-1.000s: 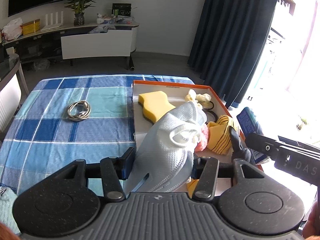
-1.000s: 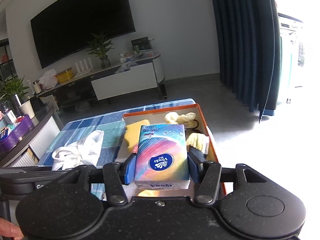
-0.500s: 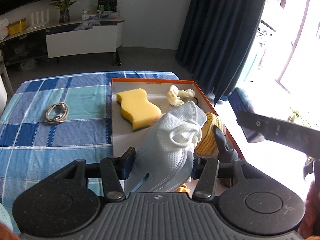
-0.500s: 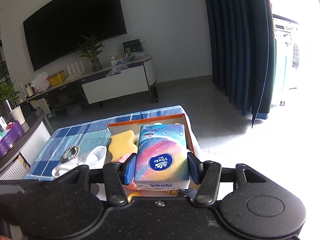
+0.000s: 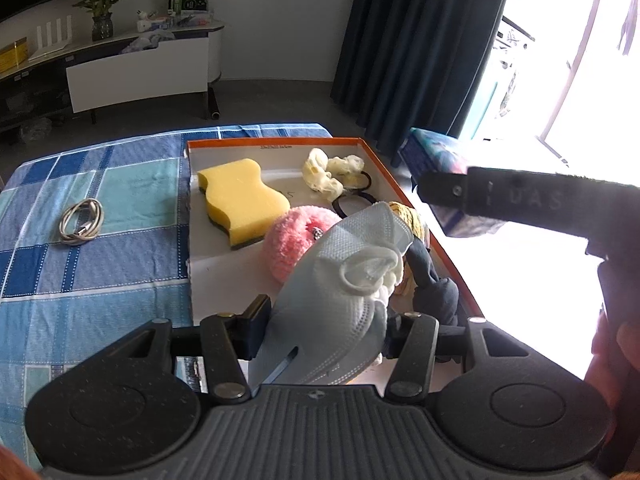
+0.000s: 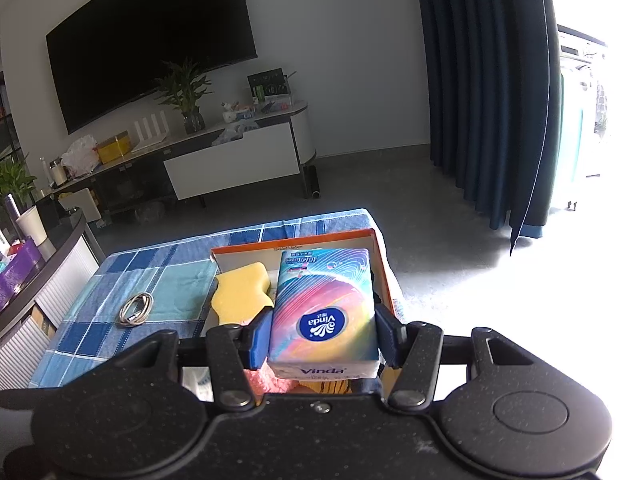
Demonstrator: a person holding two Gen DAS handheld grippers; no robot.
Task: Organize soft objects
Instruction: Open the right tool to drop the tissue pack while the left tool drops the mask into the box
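Note:
My left gripper (image 5: 326, 320) is shut on a pale blue face mask (image 5: 340, 292), held above the near end of an orange-rimmed box (image 5: 276, 142). The box holds a yellow sponge (image 5: 240, 200), a pink fluffy scrunchie (image 5: 290, 240), a cream scrunchie (image 5: 326, 170), black hair ties (image 5: 352, 202), a yellow striped cloth (image 5: 408, 216) and a dark cloth (image 5: 434, 288). My right gripper (image 6: 322, 338) is shut on a Vinda tissue pack (image 6: 324, 304), above the box's right side (image 6: 380, 256). The right gripper and its pack (image 5: 444, 160) show in the left wrist view.
The box sits on a blue checked tablecloth (image 5: 100, 240). A coiled cable (image 5: 80, 222) lies left of the box, also in the right wrist view (image 6: 136, 310). A TV console (image 6: 224, 156) and dark curtains (image 6: 488, 80) stand behind. The table's right edge is beside the box.
Both grippers have risen and drawn back over the box, each keeping its hold. The pink scrunchie is now uncovered below the mask.

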